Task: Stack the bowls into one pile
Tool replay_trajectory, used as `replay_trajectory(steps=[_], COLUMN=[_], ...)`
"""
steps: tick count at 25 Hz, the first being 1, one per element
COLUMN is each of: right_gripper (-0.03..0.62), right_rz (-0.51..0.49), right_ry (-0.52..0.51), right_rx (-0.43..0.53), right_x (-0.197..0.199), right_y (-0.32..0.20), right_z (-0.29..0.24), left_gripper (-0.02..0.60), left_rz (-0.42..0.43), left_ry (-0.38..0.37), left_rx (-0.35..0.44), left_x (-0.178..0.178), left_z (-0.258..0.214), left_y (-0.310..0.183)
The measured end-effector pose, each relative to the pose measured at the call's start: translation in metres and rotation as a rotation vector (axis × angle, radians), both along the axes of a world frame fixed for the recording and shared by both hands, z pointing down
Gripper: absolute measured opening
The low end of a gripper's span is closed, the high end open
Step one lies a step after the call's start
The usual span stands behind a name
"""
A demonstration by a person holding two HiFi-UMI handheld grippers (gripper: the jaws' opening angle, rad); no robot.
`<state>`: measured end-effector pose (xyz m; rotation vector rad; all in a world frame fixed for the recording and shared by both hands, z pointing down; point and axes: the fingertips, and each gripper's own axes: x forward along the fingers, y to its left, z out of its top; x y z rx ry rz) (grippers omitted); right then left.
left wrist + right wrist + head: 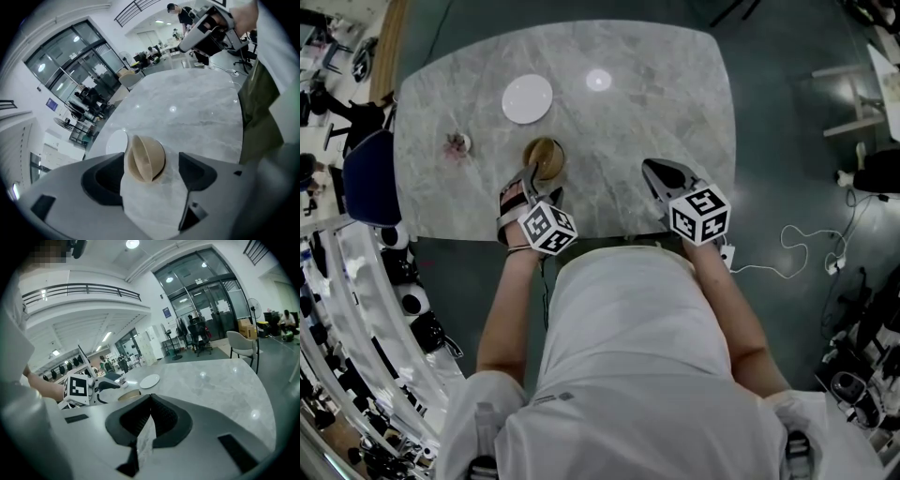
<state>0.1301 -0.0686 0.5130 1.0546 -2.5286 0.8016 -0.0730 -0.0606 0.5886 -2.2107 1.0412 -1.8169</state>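
On my feed the person wears a white short-sleeved shirt. The left tongs and right tongs are grey-bodied with dark ribbed pads, each topped by a white cube of black square markers (a dark strap loops behind the left one).

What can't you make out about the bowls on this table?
Tan bowl: the left gripper view leaves unclear whether it is one bowl or two nested; in the head view the left tongs cover its near edge.
White dish: depth unreadable from above.
Small reddish item: too small to identify.
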Motion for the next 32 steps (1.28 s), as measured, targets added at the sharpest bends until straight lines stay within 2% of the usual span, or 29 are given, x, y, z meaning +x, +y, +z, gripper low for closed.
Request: replay_trajectory(steps=[5,11,16,24,32], right_gripper=[0.009,0.009,0.009,0.009,0.009], right_rz=[-0.001,0.028,0.062,0.120,0.168], right_ry=[0.007,0.022,0.034,0.049,0.065], right_rx=[0.003,-0.005,-0.013,-0.032,-0.049], right_x=[-0.003,-0.005,-0.001,0.007,0.015], right_y=[-0.002,0.001,0.004,0.013,0.027], right_z=[-0.001,0.001,0.002,0.007,0.009], left_gripper=[0.283,0.061,0.032,0.026,0.023], left_rz=[-0.038,0.004,0.050,0.092,0.133], left_ry=[0.044,0.083,0.100,0.136,0.114], left_rx=[-0.010,0.026,0.003,-0.042,-0.108], left_x=[-0.005,0.001,0.010,0.018,0.021], left_z=[-0.001,-0.007,0.000,0.012,0.033], left_y=[-0.005,-0.013,-0.015,-0.015,-0.008])
